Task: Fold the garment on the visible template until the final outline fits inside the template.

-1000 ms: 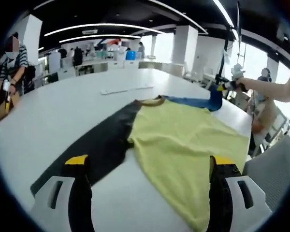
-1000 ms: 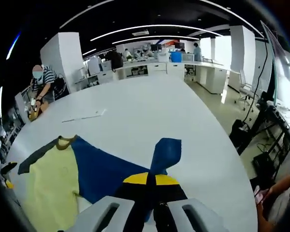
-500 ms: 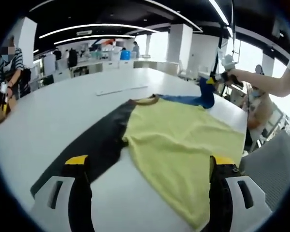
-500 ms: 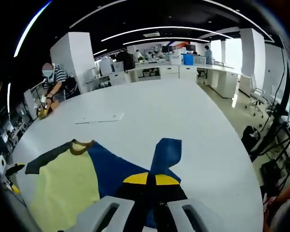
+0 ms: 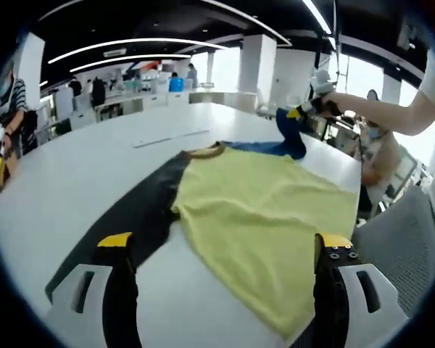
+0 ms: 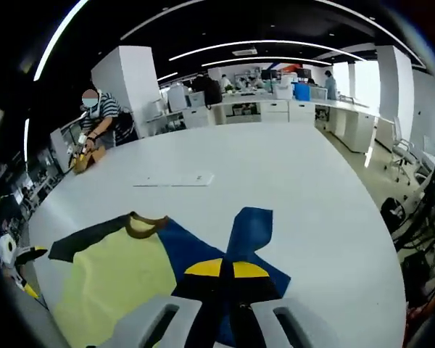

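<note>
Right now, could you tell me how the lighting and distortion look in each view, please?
Left gripper view: bright windows wash out the right side, fisheye bends the ceiling lights, and the shirt is evenly lit. Right gripper view: the table glares white, and its edges curve strongly.

Left gripper (image 5: 225, 254) agape, right gripper (image 6: 226, 268) clamped

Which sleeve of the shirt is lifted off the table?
The blue sleeve, pinched in the right hand-held gripper; the black sleeve lies flat.

Matt cloth garment (image 5: 261, 210) on smooth, glossy white table (image 5: 80, 174).
</note>
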Demonstrator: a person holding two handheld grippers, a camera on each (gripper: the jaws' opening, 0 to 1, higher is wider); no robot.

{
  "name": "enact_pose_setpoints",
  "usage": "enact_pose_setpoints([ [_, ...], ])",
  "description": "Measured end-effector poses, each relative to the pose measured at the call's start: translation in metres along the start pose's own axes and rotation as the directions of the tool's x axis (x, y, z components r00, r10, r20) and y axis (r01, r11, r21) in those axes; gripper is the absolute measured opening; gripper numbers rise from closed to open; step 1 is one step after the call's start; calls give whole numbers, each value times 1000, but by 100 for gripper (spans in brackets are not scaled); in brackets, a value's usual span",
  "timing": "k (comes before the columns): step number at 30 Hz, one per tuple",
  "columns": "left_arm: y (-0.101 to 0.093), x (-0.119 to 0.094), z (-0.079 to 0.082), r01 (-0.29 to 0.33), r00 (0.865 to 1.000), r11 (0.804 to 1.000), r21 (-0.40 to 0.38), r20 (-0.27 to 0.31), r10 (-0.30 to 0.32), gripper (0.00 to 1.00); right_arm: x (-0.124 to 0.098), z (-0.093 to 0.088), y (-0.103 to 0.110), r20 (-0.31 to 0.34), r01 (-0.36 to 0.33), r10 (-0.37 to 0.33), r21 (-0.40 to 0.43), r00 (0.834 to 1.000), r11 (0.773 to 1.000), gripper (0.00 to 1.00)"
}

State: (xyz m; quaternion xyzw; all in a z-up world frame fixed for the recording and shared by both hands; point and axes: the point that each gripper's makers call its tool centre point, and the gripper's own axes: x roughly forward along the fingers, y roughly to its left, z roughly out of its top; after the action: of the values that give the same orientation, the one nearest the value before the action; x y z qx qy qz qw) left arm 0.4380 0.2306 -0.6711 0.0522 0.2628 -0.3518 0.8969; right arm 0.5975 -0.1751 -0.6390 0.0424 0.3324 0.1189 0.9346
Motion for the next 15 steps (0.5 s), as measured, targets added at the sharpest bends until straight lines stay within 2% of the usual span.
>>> enact_pose_setpoints([
  [8,-3,-2,-5,14,1000,1000,-1,-10,-14,99,12,7,18,-8,-40,39,-23,999,999,0],
  [15,-8,0,-7,27,1000,1000,-2,-9,-27,99,28,21,28,-7,-69,69,-28,998,997,0],
])
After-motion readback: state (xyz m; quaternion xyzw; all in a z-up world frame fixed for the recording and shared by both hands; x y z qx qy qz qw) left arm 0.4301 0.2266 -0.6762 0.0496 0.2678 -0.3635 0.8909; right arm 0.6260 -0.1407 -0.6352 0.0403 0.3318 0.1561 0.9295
